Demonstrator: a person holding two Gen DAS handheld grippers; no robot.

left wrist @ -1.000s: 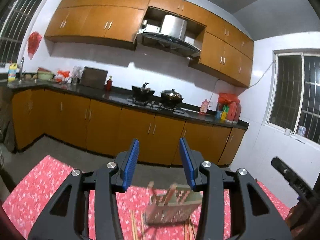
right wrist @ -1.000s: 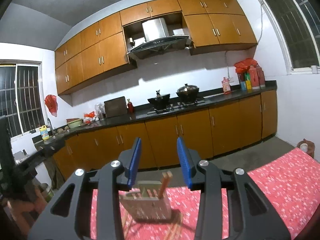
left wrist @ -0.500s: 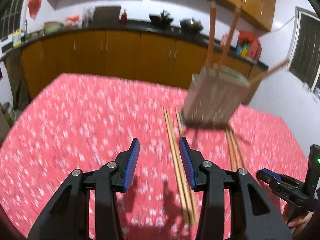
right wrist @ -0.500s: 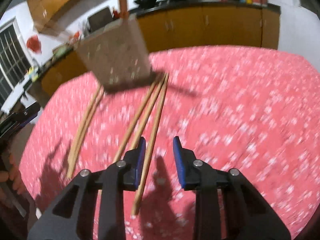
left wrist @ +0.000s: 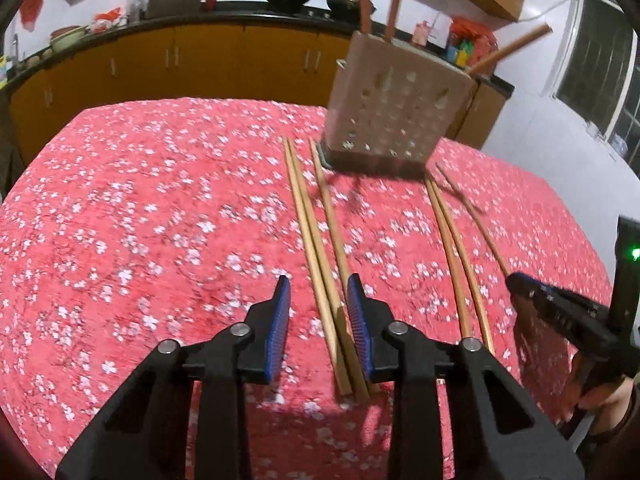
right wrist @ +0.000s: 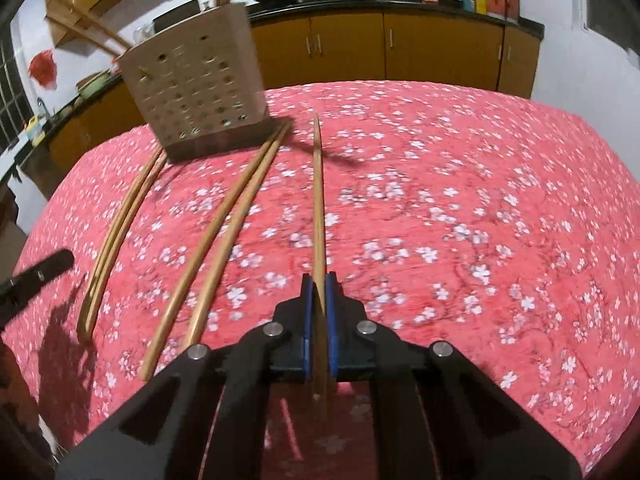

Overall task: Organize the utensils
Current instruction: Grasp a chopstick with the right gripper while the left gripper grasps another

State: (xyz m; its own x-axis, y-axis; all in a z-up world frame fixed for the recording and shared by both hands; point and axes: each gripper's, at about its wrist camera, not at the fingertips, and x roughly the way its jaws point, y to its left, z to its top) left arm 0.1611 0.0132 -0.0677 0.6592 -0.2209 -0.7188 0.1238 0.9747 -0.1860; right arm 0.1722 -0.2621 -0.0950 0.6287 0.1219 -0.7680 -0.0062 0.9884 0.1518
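Note:
A beige perforated holder (left wrist: 392, 112) (right wrist: 196, 92) stands on the far part of the table with a few chopsticks upright in it. Several wooden chopsticks lie on the red floral cloth. My left gripper (left wrist: 318, 300) is low over a bundle of three chopsticks (left wrist: 316, 264). Its jaws are closing with the sticks between them, and a gap still shows at the left pad. My right gripper (right wrist: 319, 284) is shut on a single chopstick (right wrist: 319, 200), which runs forward from the pads. The right gripper (left wrist: 520, 286) also shows at the right edge of the left wrist view.
Another chopstick pair (left wrist: 456, 264) (right wrist: 224, 232) lies between the two grippers. The red cloth (left wrist: 140, 220) covers the table to its near edge. Orange kitchen cabinets (right wrist: 400, 44) with pots on the counter stand beyond the table. A hand (left wrist: 612, 396) holds the right tool.
Both grippers tipped down from facing the cabinets and dropped to the table. The right jaws closed onto one chopstick. The left jaws narrowed around the chopstick bundle.

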